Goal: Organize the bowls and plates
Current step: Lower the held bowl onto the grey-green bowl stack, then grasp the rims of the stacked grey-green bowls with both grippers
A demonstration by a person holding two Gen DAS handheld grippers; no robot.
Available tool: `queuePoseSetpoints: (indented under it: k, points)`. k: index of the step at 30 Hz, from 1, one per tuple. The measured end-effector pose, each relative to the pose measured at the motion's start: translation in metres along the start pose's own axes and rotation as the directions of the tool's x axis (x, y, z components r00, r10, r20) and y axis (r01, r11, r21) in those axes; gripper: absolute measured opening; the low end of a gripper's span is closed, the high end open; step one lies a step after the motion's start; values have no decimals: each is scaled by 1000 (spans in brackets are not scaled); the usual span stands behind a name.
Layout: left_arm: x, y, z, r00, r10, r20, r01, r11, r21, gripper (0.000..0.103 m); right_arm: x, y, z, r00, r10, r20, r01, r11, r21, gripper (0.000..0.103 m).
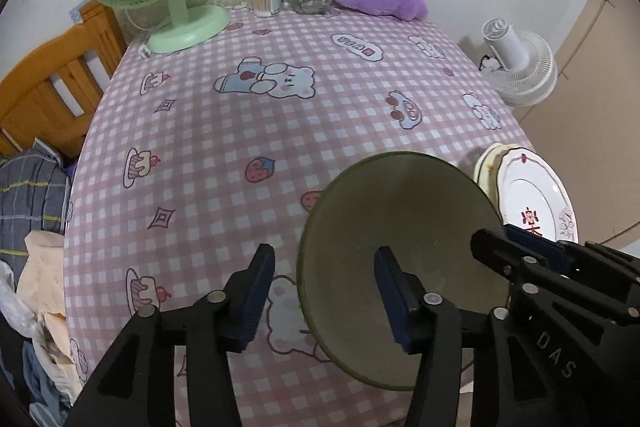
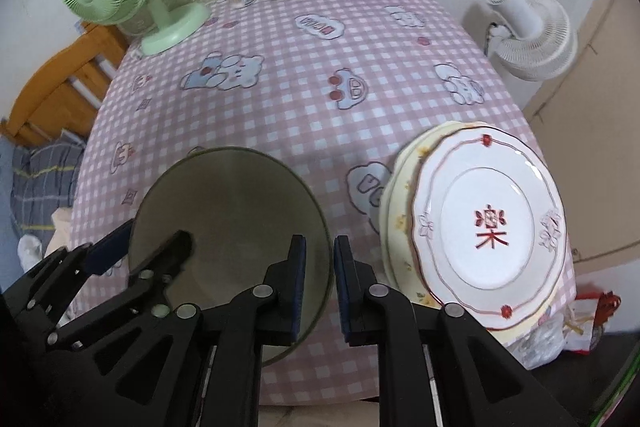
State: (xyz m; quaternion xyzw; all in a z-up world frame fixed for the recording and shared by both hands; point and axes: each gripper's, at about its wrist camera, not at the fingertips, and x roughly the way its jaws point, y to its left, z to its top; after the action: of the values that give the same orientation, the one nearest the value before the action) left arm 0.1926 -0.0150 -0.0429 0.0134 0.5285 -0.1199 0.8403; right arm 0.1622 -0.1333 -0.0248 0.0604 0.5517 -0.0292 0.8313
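Left wrist view: left gripper released, its fingers straddling the left rim of the green bowl, which sits near the table's front edge on the pink checked tablecloth. Right gripper enters from the right at the bowl's far rim. Stacked plates lie beside the bowl at the front right corner.

Right wrist view: right gripper narrowly parted across the green bowl's right rim; whether the pads press it cannot be told. White plate tops a cream plate.
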Motion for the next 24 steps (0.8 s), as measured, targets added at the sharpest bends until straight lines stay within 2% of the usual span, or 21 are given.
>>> queuePoseSetpoints:
  k: [3, 5, 8, 12, 13, 14, 24]
  points:
    - [5, 5, 1, 1000, -26, -16, 25, 999, -35, 64, 2, -1, 3, 1000, -3, -13, 3, 1000, -9, 24]
    - [7, 7, 1, 999, -40, -18, 39, 998, -49, 65, 2, -2, 5, 1000, -9, -12, 9, 1000, -14, 26]
    - [12, 10, 1, 998, -52, -22, 51, 997, -66, 68, 2, -4, 9, 1000, -18, -11, 18, 1000, -17, 33]
    - [23, 18, -1, 995, -92, -32, 89, 990, -107, 68, 3, -8, 13, 999, -43, -7, 43, 999, -13, 54]
    - [25, 18, -2, 994, -103, -32, 100, 990, -104, 68, 3, -8, 14, 999, -45, -3, 45, 999, -13, 62]
    - [27, 18, -4, 993, -112, -31, 109, 990, -91, 68, 3, -9, 14, 999, -41, -3, 41, 999, -12, 67]
    - [41, 18, -10, 984, -174, -48, 167, 978, -122, 66, 12, 2, 13, 999, -22, -26, 21, 999, -44, 68]
